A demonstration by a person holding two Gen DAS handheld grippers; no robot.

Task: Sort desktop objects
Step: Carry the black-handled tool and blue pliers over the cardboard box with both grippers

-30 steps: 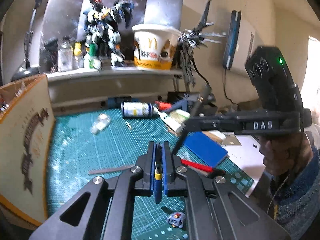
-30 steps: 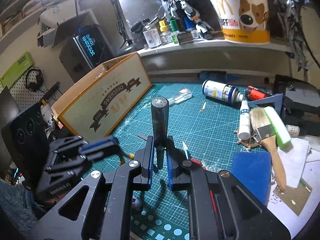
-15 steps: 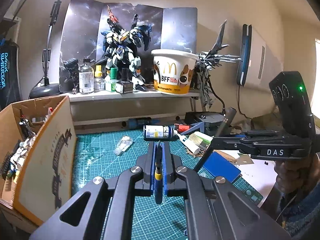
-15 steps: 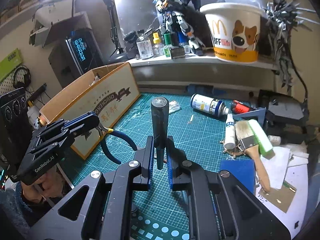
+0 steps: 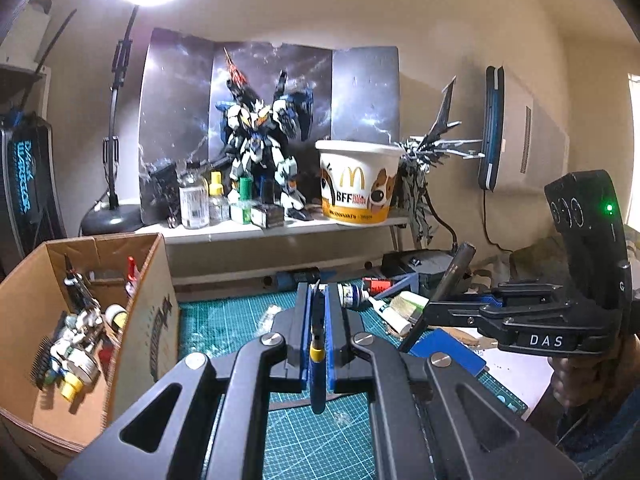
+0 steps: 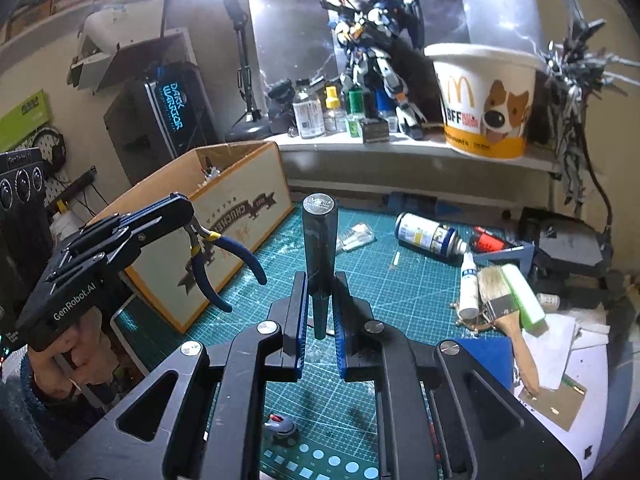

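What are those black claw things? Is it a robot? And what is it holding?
It's not a robot. A person holds one claw tool in each hand, and each tool has a camera looking along its two fingers. One picture comes from the left claw, the other from the right claw.

The left claw is shut on blue-handled pliers. The right claw is shut on a dark stick-shaped tool.

Below is a green cutting mat with a spray can, a white bottle and a paintbrush lying on it. On the left stands a cardboard box with small things inside.
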